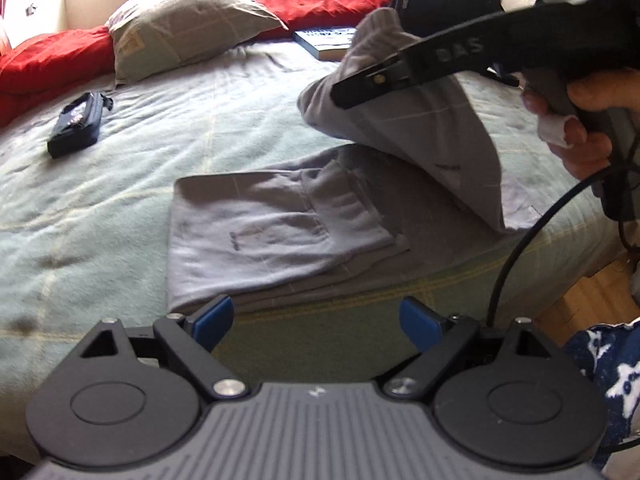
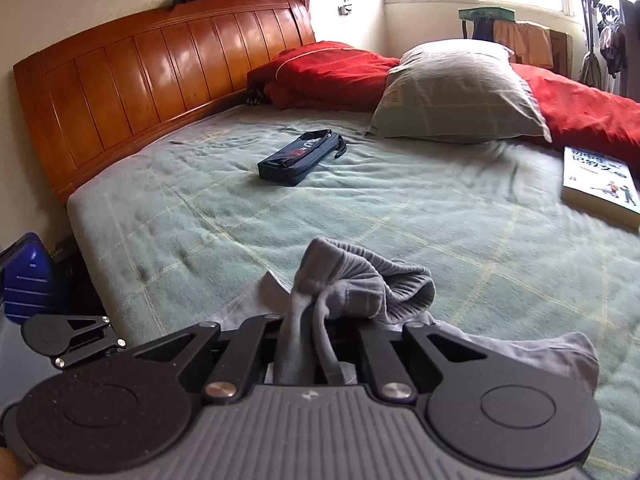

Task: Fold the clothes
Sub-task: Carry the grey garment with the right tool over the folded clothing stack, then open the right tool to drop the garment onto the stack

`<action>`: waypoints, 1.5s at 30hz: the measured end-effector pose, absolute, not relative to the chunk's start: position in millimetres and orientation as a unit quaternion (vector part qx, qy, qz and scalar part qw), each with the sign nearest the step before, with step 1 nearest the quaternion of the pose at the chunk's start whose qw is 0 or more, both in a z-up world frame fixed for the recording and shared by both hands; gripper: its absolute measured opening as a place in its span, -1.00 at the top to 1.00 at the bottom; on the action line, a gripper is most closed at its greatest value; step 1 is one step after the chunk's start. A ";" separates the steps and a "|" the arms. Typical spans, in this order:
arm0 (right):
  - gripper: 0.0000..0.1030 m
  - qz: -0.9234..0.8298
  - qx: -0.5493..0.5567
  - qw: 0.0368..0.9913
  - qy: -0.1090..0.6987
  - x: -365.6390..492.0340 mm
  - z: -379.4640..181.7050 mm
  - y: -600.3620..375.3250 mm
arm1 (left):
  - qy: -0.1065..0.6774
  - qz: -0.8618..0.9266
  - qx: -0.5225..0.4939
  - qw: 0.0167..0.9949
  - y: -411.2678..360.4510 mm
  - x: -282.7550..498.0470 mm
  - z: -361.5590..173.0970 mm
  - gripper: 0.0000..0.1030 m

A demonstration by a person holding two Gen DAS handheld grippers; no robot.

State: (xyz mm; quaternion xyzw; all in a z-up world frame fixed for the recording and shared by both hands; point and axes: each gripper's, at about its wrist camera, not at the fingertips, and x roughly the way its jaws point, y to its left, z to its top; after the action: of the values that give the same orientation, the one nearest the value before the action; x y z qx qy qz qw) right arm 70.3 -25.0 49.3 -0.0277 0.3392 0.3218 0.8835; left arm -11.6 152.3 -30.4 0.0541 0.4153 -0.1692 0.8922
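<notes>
- Lying across the near edge of the bed (image 1: 120,184) is a pair of grey trousers (image 1: 256,236), one half flat on the green blanket and the other half lifted off it.
- The right gripper (image 1: 340,96) is clamped on the raised end of the trousers, bunched grey cloth squeezed between its closed fingers; a hand (image 1: 580,132) holds its handle.
- The left gripper (image 1: 316,322) hangs over the bed's near edge with its blue pads (image 1: 214,320) spread wide and nothing between them, just short of the flat half.
- A dark pouch (image 2: 300,156) lies further up the blanket, well apart from the trousers.
- A book (image 2: 600,184) rests near the red quilt (image 2: 592,116), beyond the lifted cloth.
- A pillow (image 2: 456,88) leans on the quilt by the far side.
- A wooden headboard (image 2: 160,68) closes one end, with a blue suitcase (image 2: 26,276) on the floor beside it.
- A black cable (image 1: 520,248) trails down from the right gripper, past the bed's edge.
</notes>
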 end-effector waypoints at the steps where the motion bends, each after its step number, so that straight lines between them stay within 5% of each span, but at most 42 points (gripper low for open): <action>1: 0.83 0.323 -0.031 0.883 0.340 71.7 49.3 -20.7 | 0.414 -0.169 0.053 0.893 153.9 -11.4 -30.1 -0.75; 24: 0.78 0.378 -0.155 0.852 0.326 70.8 19.9 73.2 | 0.421 -0.128 -0.004 0.898 199.3 -22.7 -44.7 -0.75; 40: -0.24 0.467 -0.063 0.790 0.392 74.0 2.8 32.0 | 0.426 -0.124 -0.012 0.896 200.7 -30.1 -47.1 -0.75; 45: -0.29 0.468 -0.022 0.800 0.374 70.8 23.7 -9.8 | 0.418 -0.116 -0.005 0.901 201.3 -30.5 -38.3 -0.76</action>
State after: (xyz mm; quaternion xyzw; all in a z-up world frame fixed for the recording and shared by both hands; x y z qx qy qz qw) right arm 70.8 -9.8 23.7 -0.0220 0.3740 0.4684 0.8002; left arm -30.5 201.3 -38.3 -0.0054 0.4180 -0.1160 0.9010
